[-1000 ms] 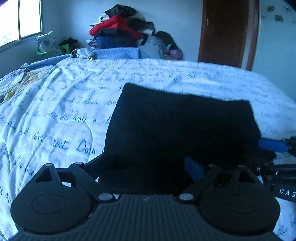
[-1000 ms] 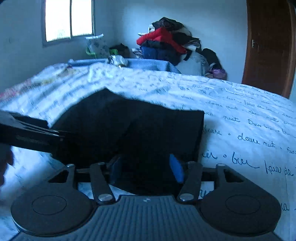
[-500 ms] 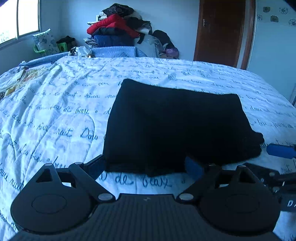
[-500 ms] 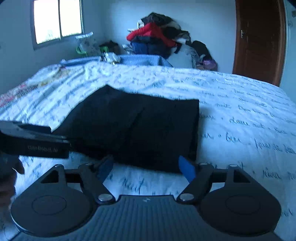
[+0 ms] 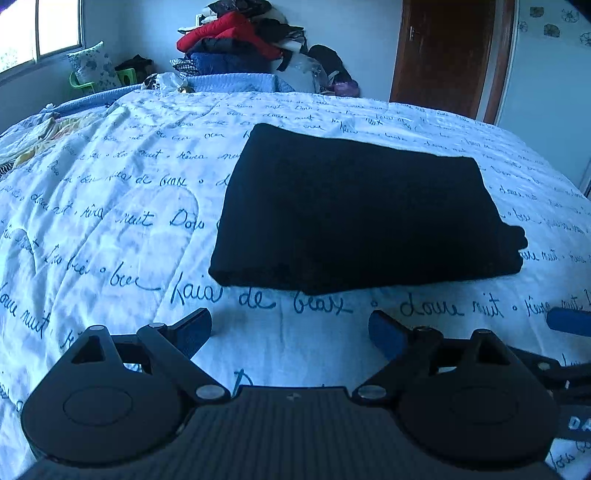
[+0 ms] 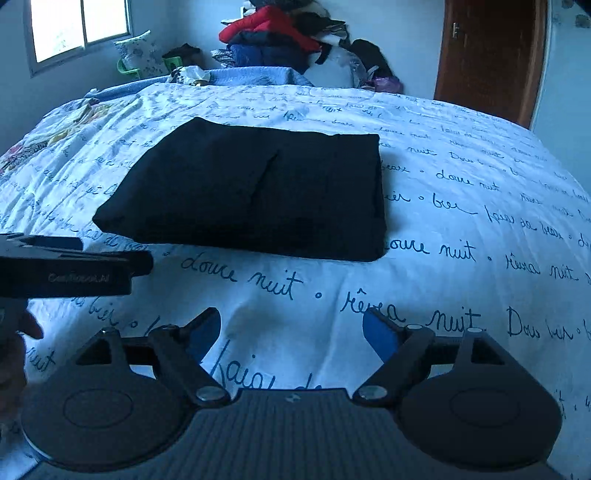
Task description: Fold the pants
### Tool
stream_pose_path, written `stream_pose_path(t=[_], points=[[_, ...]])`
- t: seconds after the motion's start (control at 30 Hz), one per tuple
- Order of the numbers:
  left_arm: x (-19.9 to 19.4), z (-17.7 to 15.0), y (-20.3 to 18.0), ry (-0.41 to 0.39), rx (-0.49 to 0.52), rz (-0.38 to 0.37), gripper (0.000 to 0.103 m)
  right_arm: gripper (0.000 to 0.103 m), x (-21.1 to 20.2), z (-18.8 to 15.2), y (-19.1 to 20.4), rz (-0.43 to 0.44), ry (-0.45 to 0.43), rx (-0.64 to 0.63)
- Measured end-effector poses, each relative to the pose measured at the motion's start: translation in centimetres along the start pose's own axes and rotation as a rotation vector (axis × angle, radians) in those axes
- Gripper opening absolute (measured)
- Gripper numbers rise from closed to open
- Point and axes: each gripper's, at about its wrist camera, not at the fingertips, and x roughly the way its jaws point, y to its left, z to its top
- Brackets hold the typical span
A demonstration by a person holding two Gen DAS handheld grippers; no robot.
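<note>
Between the blue pads of the left gripper (image 5: pixel 290 328): only printed bedspread (image 5: pixel 110 206), jaws spread wide, nothing clamped. Just beyond the fingertips, apart from them: the near folded edge of the black pants (image 5: pixel 354 218). Folded into a flat, roughly rectangular stack, lying on the bedspread near the middle of the bed, a small lump of cloth poking out at the near right corner. At the right edge of this view: one blue pad and part of the black frame of the right gripper (image 5: pixel 569 322), level with the left one, clear of the cloth.

Between the pads of the right gripper (image 6: pixel 291 332): again bare bedspread (image 6: pixel 461 221) with dark script lettering; jaws apart, just widened, empty. Ahead and slightly to the left in this view: the pants (image 6: pixel 251 188), a crease line running across the top layer, not touched by either tool. At the left edge: the black body of the left gripper (image 6: pixel 70 269), with a fingertip of the person's hand (image 6: pixel 31 326) below it.

Farther out, against the back wall: a heap of clothes (image 5: pixel 240 40), red on top. To the right of it: a brown wooden door (image 5: pixel 443 55). At upper left: a bright window (image 6: pixel 77 29).
</note>
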Motion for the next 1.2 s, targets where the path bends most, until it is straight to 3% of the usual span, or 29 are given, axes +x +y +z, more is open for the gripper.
stream_pose_path(t=[0.8,1.2], points=[[-0.4,-1.9,0.9,-0.019,-0.012,0.023,0.1,0.096,1.4,-0.9,0.3,-0.047,-0.04,0.07],[-0.6,-2.7,1.2,-0.041,-0.025,0.063,0.103,0.103,2.0,-1.7,1.0,-0.064,-0.066,0.026]])
